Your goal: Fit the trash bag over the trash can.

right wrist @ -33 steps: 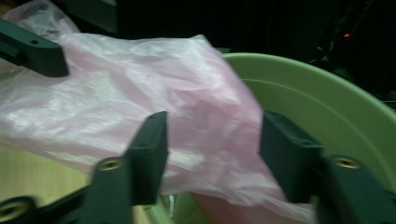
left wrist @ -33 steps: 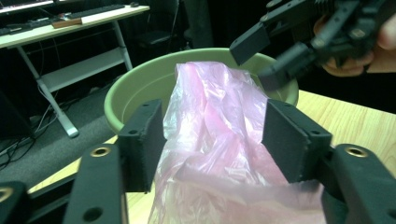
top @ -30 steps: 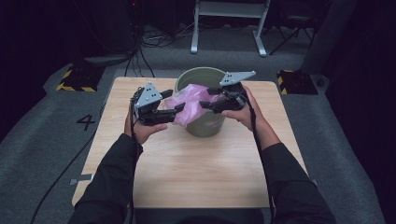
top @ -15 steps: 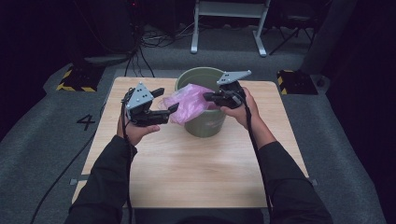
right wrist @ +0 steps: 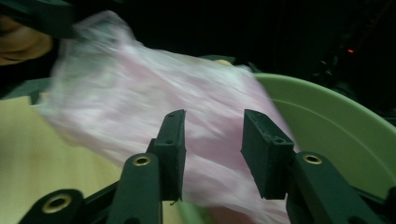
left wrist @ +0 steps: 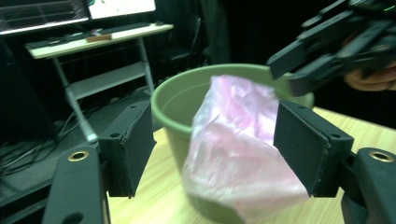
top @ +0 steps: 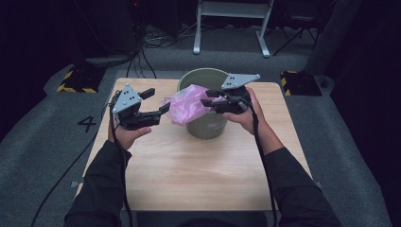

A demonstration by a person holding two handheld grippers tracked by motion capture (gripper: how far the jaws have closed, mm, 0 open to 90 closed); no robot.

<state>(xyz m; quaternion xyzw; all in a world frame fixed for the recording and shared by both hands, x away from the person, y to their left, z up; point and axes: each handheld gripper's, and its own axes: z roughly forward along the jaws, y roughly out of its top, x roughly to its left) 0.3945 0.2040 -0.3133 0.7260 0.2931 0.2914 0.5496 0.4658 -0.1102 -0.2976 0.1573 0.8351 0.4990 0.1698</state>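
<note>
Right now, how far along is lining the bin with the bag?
Done: the pink bag hangs over the bin's near rim, part in, part outside. In hand: both grippers are open, the left gripper off to the side, the right gripper by the rim. Left, it seems: spreading the bag around the rim.

A thin, crinkled, translucent pink plastic bag (top: 187,105) is draped over the near-left part of the rim of a round olive-green bucket (top: 206,124), with most of its bulk hanging outside and down the bucket's outer wall. In the left gripper view the bag (left wrist: 238,149) is bunched and slack, its lower folds reaching toward the bucket's base. The bucket (left wrist: 180,105) stands upright and open-topped on the far middle of the light wooden bench (top: 189,175).
</note>
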